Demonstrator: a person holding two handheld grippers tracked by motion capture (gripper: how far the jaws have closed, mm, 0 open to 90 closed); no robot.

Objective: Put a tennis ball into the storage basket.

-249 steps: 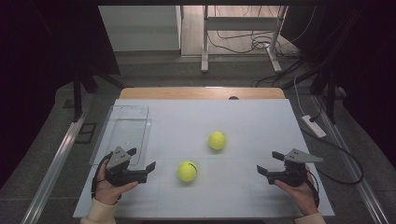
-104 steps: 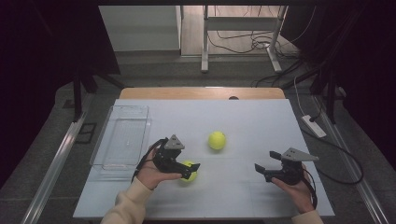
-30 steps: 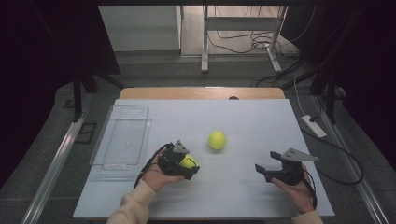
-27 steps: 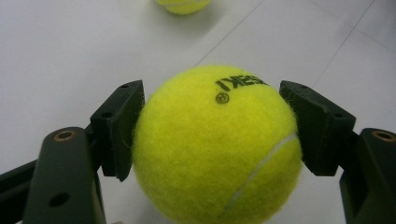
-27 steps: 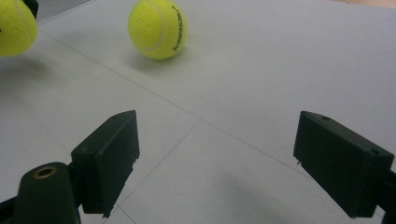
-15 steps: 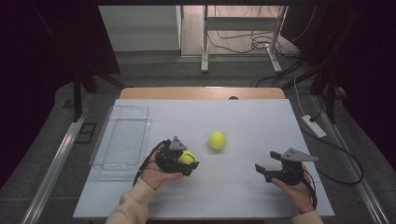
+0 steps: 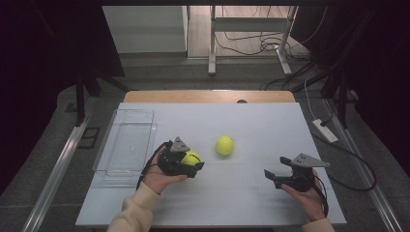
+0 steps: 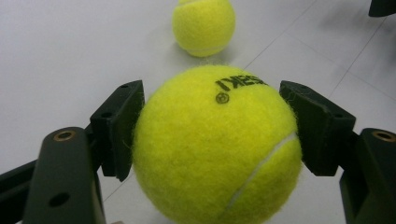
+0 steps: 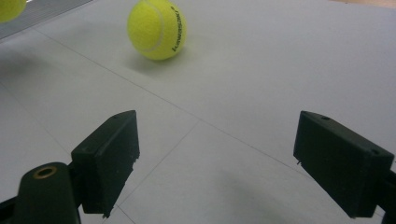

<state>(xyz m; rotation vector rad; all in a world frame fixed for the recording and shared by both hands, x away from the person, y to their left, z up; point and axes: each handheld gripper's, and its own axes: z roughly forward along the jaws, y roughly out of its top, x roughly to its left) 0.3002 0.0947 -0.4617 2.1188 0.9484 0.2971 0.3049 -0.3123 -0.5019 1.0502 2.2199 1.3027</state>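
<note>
At about nine o'clock on the white table (image 7: pixel 251 116), a clear plastic tray (image 7: pixel 126 145) is seen standing along the left edge, with nothing visible inside it.

Just to its right, at roughly seven o'clock from the table's middle, the left gripper (image 7: pixel 193 163) is held in the person's left hand (image 7: pixel 159 176), a cream sleeve (image 7: pixel 133 217) coming in from the bottom edge. Its jaws are clenched on a yellow tennis ball (image 7: pixel 191 158). In the left gripper view, this held tennis ball (image 8: pixel 215 145) is pressed on both flanks by the black pads (image 8: pixel 119 126), and black printing is carried upside down on its top; the letters appear to read "KESKI", though the first characters are partly turned away, and a small round mark is printed below them. A white seam is seen curving across its lower right.

Near the table's middle, a second tennis ball (image 7: pixel 225 145) is resting on the surface, apart from the held one, at about two o'clock from it. In the right gripper view this second tennis ball (image 9: pixel 157 29) is shown at eleven o'clock, with a line of black writing too small to be read.

At about four o'clock, the right gripper (image 7: pixel 269 175) is held in the right hand (image 7: pixel 304 198) low over the table. Its jaws are spread wide, and nothing is gripped between them.
</note>
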